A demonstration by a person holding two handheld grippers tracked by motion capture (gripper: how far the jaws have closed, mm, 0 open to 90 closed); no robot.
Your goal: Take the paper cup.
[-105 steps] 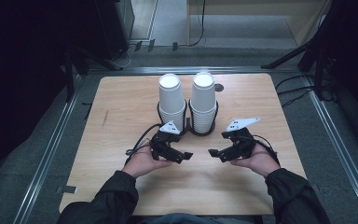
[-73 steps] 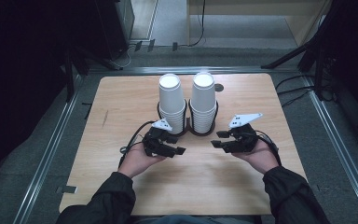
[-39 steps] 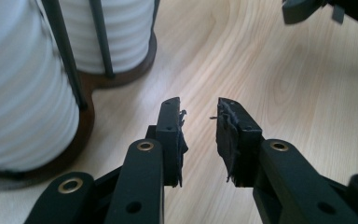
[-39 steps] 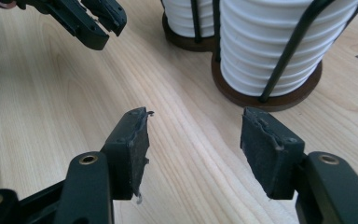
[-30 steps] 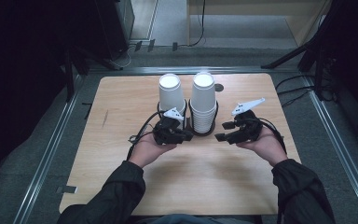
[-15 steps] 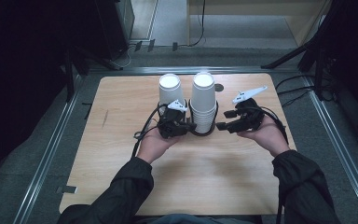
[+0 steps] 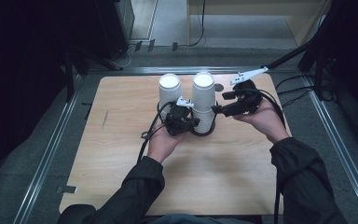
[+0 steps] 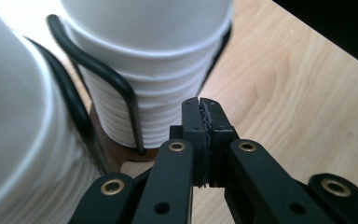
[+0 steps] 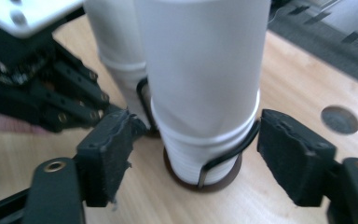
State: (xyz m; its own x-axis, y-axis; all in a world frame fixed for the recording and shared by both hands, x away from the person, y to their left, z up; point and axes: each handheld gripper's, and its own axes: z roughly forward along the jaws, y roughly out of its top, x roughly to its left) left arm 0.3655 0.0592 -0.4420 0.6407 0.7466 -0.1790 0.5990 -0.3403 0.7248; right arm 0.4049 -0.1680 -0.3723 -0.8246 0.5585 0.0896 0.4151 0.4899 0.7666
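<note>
My left hand-held gripper (image 8: 200,116) has its jaws pressed together on nothing, low beside the left stack of cups (image 7: 170,93) in the wire holder (image 8: 98,79) on the counter (image 7: 121,140). My right hand-held gripper (image 9: 193,140) has just been opening; its pads (image 9: 109,149) stand apart around the right stack of cups (image 9: 205,70), not touching it.

**A:** What do I label on my monitor, away from the work?

**B:** From my console: (a) pale wooden table (image 7: 121,154), with a round dark hole (image 7: 219,87) near its far edge and a thin dark mark (image 7: 105,119) toward its left side. (b) Metal rails, left (image 7: 46,154) and right (image 7: 340,154), flanking the table on the grey floor (image 7: 23,140).

**A:** And beyond it?

**B:** (c) Dark cabinet (image 7: 114,23) at far left. (d) Black stand leg (image 7: 289,58), slanting at far right. (e) Loose black cables (image 7: 303,88) just beside the table's right corner.
</note>
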